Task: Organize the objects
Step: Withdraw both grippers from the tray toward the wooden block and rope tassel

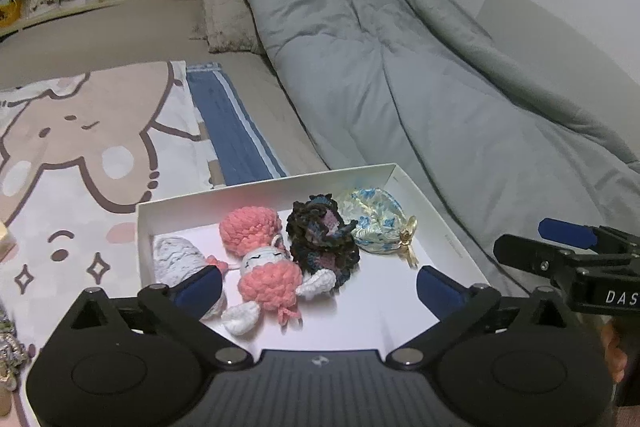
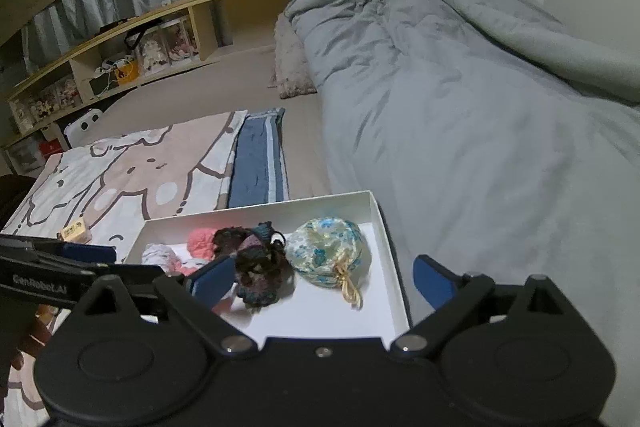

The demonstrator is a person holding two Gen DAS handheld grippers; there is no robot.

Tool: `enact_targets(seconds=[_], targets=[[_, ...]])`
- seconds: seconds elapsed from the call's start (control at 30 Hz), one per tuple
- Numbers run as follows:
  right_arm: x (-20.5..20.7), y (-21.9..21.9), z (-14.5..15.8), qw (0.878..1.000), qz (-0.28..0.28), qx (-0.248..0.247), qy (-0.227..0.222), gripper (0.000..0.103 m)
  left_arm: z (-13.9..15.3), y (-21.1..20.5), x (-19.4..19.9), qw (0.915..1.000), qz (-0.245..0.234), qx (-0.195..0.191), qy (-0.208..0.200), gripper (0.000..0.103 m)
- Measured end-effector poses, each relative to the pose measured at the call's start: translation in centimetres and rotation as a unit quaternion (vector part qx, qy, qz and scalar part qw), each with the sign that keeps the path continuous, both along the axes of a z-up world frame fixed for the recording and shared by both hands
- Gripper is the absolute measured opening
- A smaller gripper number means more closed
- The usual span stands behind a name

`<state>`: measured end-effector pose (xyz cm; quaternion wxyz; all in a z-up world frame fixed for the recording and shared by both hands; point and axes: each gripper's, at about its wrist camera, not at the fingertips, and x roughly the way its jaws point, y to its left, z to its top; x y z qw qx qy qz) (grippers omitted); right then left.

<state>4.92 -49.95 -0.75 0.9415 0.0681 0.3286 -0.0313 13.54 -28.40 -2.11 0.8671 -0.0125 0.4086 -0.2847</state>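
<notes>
A white box (image 1: 440, 223) (image 2: 394, 291) lies on the bed. In it are a pink and white crochet doll (image 1: 264, 263) (image 2: 200, 243), a grey knitted piece (image 1: 176, 259) (image 2: 158, 255), a dark crochet piece (image 1: 320, 239) (image 2: 256, 267) and a blue floral pouch (image 1: 376, 219) (image 2: 328, 251) with a gold tie. My left gripper (image 1: 320, 287) is open and empty above the box's near part. My right gripper (image 2: 324, 279) is open and empty over the box's right side; it also shows at the right of the left wrist view (image 1: 568, 247).
A cartoon bear blanket (image 1: 80, 155) (image 2: 120, 171) and a folded blue cloth (image 1: 232, 127) (image 2: 258, 163) lie left of and behind the box. A grey duvet (image 1: 420, 67) (image 2: 460, 99) fills the right. A small wooden block (image 2: 74, 231) sits on the blanket. A shelf headboard (image 2: 120, 43) is behind.
</notes>
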Motion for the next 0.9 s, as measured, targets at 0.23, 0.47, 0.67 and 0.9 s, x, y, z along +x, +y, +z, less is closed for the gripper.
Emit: enact_targets(seconds=[0.23,0.47,0.67,0.9], targets=[[-2.5,1.4,1.5,1.000,-0.005,-0.008,-0.014,0.103,1.4,2.0,-2.1,0.9999,0.007,-0.003,-0.015,0.103],[-4.6,2.7,2.4,0.999,-0.011,-0.020,-0.022,0.103,2.5,4.1,-4.2,0.9991,0.013,-0.006,-0.040,0.103],[-5.9,3.7,2.5,0.999,-0.022,-0.029,-0.018,0.103,2.9,5.4,-5.6,0.9981,0.011,0.002,-0.060,0.103],[-6.8,4.7,2.7,0.999,-0.027,-0.029,-0.016,0.103,3.4,7.1,-6.8,0.9971,0.012,0.001,-0.075,0.103]])
